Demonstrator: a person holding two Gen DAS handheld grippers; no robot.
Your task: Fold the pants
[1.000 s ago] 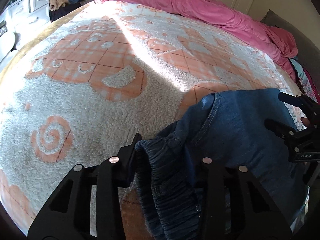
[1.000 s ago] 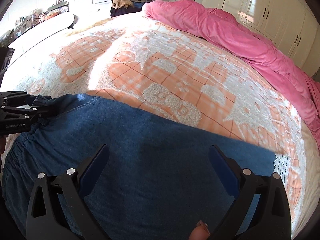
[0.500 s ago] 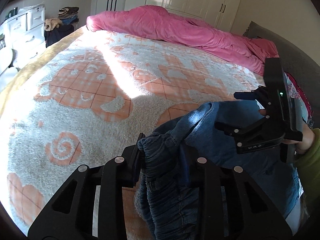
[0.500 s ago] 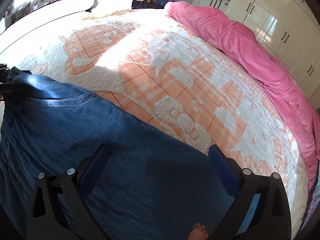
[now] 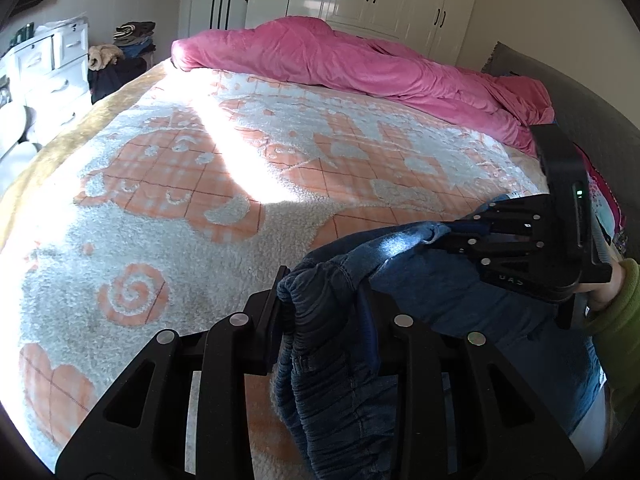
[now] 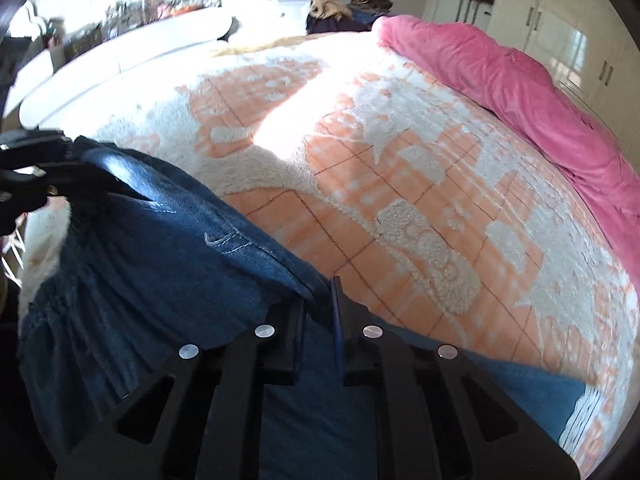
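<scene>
Best to lift both corners level and keep the edge between them taut: left gripper [image 5: 324,304] clamped on the gathered elastic waistband, right gripper [image 6: 320,312] pinched tight on the seamed edge further along. Blue denim pants [image 6: 168,280], dark and soft, bunched at the waist, sagging between the two grips, lower part lying on the orange-and-white fleece blanket [image 5: 192,216] at the bed's near edge.

A wide bed [image 5: 72,140] fills the room, spread with a fleecy white-and-orange checked blanket [image 5: 224,184] crossed by a band of sunlight. A rumpled pink duvet [image 5: 360,64] lies heaped along its far edge. Blue denim pants [image 6: 168,272] rest partly on the blanket at the near side, one end raised off it.
</scene>
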